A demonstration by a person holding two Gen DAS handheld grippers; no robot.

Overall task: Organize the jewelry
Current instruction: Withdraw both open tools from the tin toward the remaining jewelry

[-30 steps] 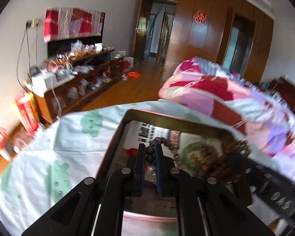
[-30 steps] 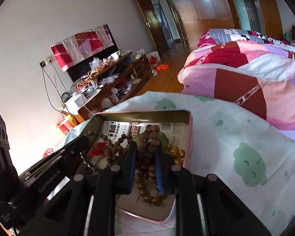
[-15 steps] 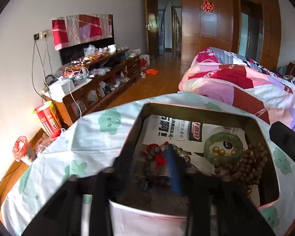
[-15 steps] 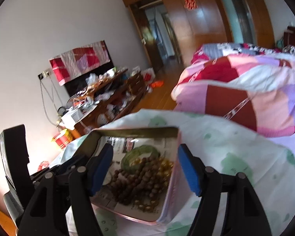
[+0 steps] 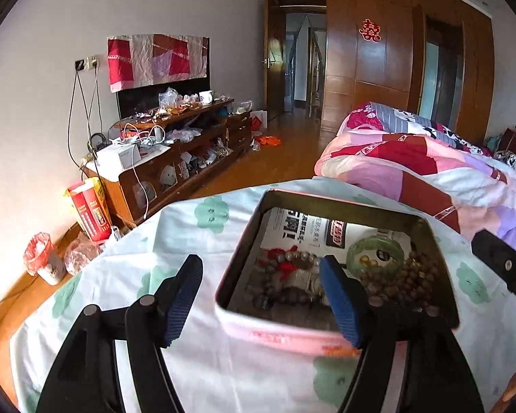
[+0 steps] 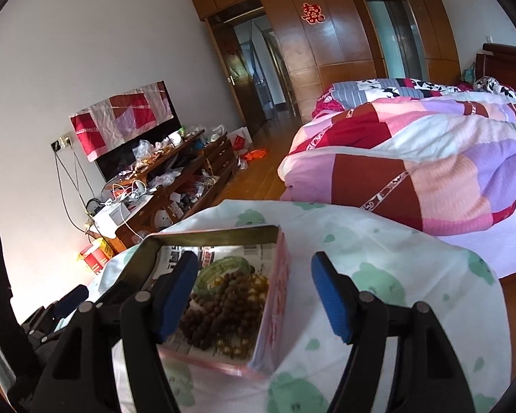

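Sitting on a cloth-covered table (image 5: 223, 371), a pink-sided tin (image 5: 278, 335) holds the jewelry on a newspaper lining (image 5: 313, 229). A green bangle (image 5: 375, 254) lies toward the tin's far right corner, brown bead strings (image 6: 220, 306) are heaped along its right wall with amber beads (image 6: 258, 284) beside them, and darker beads with a red tassel (image 5: 285, 265) lie toward the left wall. Bare cloth surrounds the tin on the left, right and near sides; the table's far edge falls away to wooden floor. The left gripper (image 5: 261, 296) hovers at the near left corner, jaws just spread wide, nothing between them but the tin wall. The right gripper (image 6: 254, 296) straddles the right wall, jaws likewise parted and empty. Both point downward at a slant.
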